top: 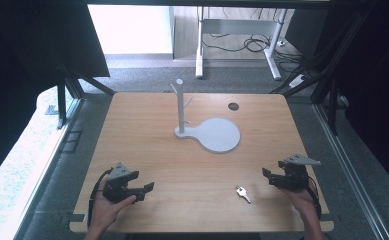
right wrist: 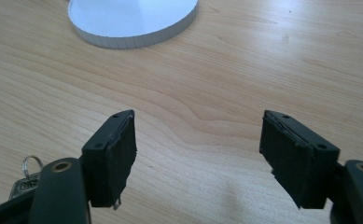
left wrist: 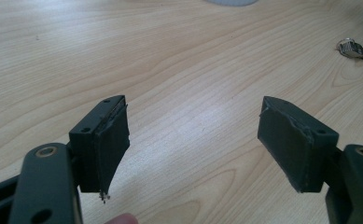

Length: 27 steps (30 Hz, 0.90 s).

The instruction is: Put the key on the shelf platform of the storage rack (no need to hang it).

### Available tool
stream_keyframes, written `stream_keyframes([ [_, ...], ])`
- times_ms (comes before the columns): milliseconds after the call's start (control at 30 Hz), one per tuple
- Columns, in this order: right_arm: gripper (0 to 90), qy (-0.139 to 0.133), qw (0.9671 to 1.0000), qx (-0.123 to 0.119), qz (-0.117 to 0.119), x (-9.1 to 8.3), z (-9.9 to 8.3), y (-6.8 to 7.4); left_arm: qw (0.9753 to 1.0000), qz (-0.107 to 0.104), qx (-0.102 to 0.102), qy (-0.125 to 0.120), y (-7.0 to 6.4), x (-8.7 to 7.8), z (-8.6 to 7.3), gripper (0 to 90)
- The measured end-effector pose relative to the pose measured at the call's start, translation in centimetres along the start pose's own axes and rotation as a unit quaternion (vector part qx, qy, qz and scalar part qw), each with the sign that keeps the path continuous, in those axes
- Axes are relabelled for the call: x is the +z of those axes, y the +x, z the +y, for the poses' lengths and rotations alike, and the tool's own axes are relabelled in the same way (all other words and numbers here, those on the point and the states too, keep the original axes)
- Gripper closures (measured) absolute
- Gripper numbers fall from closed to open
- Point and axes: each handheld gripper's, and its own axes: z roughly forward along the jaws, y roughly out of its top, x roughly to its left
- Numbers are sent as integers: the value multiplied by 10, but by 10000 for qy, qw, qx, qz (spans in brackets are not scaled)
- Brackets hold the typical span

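A: Was anything done yet?
B: Seemingly not. The key (top: 242, 193) lay on the surface (top: 147, 150), near the right gripper (top: 268, 174); that and the left gripper (top: 149, 188) were spread, empty. The stand (top: 181, 107) held nothing.

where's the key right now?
In the high view the key lies flat on the table near its front edge, right of centre, just left of the right gripper, in front of the white stand.

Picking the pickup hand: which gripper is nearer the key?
Right. The right gripper sits just right of the key, slightly farther up the table. The left gripper is well off to the key's left, with bare table between. Both are open.
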Motion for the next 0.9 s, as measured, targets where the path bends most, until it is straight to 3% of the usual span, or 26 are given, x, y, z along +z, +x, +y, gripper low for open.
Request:
stream_keyframes([
  [200,325,106,9999,-22,1,4,-1,2,10000,-7,3,9,-2,0,0,242],
  [367,343,165,9999,7,14,6,-1,4,9999,-16,140,43,-7,2,1,220],
  [567,351,264,9996,-104,59,11,-3,4,9999,131,86,37,-1,-1,0,233],
  [900,362,763,9961,-382,233,18,8,6,9999,35,88,38,-3,-5,4,235],
])
